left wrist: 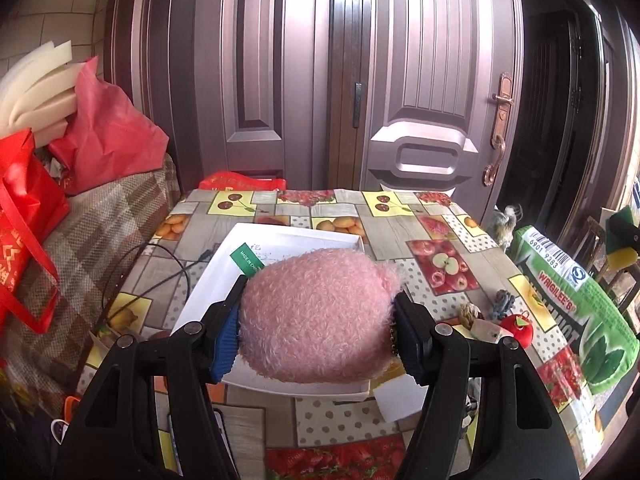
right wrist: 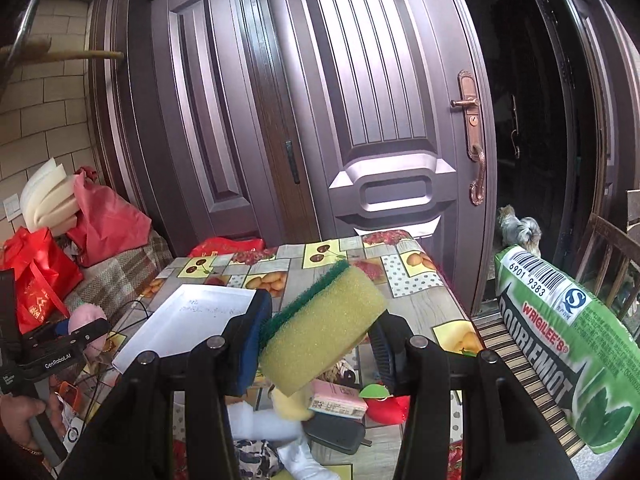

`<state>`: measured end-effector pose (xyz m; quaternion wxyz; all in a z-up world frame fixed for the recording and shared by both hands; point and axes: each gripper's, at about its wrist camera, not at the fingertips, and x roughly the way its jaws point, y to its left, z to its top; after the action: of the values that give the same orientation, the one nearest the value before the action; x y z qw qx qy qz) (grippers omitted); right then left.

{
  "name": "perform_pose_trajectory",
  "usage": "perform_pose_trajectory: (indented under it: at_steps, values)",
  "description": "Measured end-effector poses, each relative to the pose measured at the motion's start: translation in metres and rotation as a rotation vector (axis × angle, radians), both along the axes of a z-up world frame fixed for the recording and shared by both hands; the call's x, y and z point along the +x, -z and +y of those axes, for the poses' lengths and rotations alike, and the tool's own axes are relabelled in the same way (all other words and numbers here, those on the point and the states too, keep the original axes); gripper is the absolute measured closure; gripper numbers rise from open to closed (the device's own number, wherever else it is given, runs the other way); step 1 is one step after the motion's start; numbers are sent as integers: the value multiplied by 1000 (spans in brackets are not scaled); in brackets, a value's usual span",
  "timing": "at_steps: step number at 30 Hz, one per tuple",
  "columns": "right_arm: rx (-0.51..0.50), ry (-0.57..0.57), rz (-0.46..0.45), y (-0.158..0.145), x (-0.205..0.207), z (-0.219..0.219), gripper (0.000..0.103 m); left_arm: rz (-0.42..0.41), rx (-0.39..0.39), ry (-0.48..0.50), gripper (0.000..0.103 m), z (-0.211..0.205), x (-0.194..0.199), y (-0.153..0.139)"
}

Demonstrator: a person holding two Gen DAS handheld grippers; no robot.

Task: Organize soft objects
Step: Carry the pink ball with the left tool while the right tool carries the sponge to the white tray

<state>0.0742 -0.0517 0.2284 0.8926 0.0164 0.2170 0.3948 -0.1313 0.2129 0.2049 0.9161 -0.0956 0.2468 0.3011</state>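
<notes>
A fluffy pink plush toy (left wrist: 316, 316) with a green tag is squeezed between the blue pads of my left gripper (left wrist: 320, 300), held above a white tray (left wrist: 288, 236) on the fruit-print tablecloth. My right gripper (right wrist: 324, 316) is shut on a yellow sponge (right wrist: 328, 328) with a green scouring side, tilted and lifted above the table. In the right wrist view the left gripper (right wrist: 80, 332) shows at the left with the pink plush (right wrist: 86, 316), in a person's hand. The sponge (left wrist: 624, 256) also shows at the right edge of the left wrist view.
A big green chewing-gum-print cushion (left wrist: 572, 304) leans at the table's right edge. A red apple plush (left wrist: 518, 330), a white foam block (left wrist: 400, 398) and small items lie near the front. Red bags (left wrist: 24, 216) sit left; a black cable (left wrist: 160, 264) crosses the cloth. A small dog (right wrist: 518, 230) stands by the door.
</notes>
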Motion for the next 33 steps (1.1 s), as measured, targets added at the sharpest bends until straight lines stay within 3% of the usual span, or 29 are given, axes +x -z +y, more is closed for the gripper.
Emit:
perform_pose_trajectory:
  at_steps: [14, 23, 33]
  values:
    - [86, -47, -70, -43, -3, 25, 56, -51, 28, -25, 38, 15, 1, -33]
    - [165, -132, -118, -84, -12, 57, 55, -114, 74, -45, 37, 28, 2, -79]
    - [112, -244, -57, -65, -19, 115, 55, -77, 4, -80, 37, 49, 9, -49]
